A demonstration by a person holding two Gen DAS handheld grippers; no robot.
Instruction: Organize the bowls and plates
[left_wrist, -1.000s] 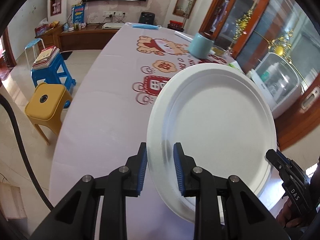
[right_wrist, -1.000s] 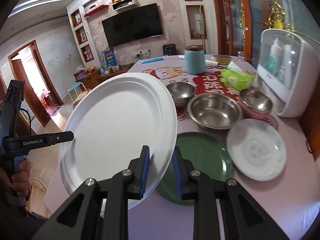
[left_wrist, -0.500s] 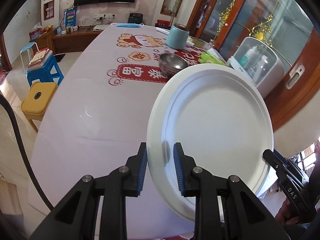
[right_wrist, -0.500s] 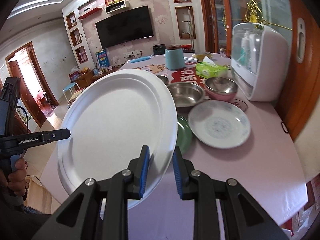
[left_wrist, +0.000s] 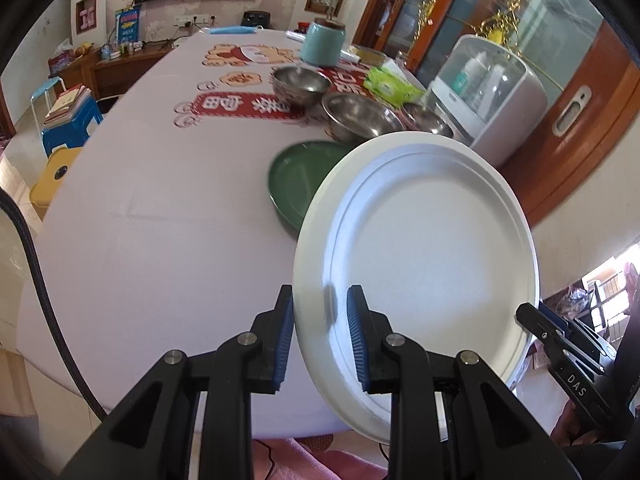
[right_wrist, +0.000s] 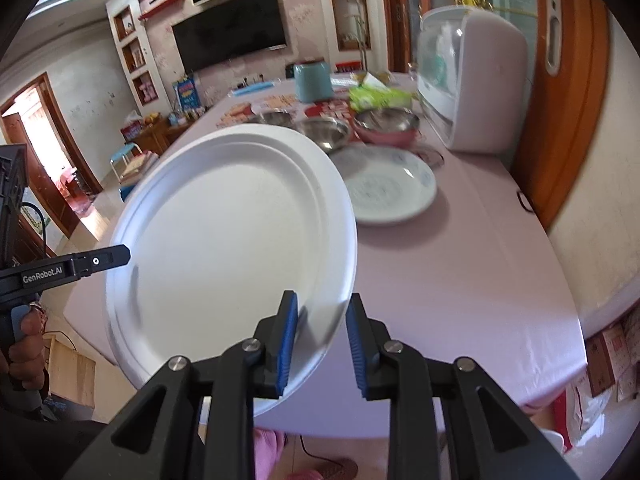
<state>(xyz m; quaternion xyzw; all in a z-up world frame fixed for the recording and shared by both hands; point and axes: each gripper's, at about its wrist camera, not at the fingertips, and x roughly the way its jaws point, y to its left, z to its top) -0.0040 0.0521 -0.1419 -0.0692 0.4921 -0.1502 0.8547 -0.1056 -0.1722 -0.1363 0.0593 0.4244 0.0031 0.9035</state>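
Right now both sets of jaws pinch the one big white plate (left_wrist: 424, 248) by opposite edges: the left gripper (left_wrist: 320, 340) clamps the rim on the plate's left side, the right gripper (right_wrist: 322, 340) clamps the rim on its right side. The blue pads sit either side of the rim in both wrist views, and the plate hangs tilted in the air over the near edge of the worktop (left_wrist: 160, 208), clear of the pink cloth.

Beyond it, a green plate (left_wrist: 296, 176) lies flat on the worktop, partly hidden behind the white one. To its right sits a patterned white plate (right_wrist: 390, 188). Farther back runs a row of steel bowls: one on the left (left_wrist: 300, 84), one in the middle (left_wrist: 360, 116), and one nested in a pink bowl (right_wrist: 386, 128) on the right. Behind them stand a teal canister (left_wrist: 322, 42) and a green tissue pack (left_wrist: 388, 84), with a white cabinet appliance (left_wrist: 488, 92) at the far right edge.
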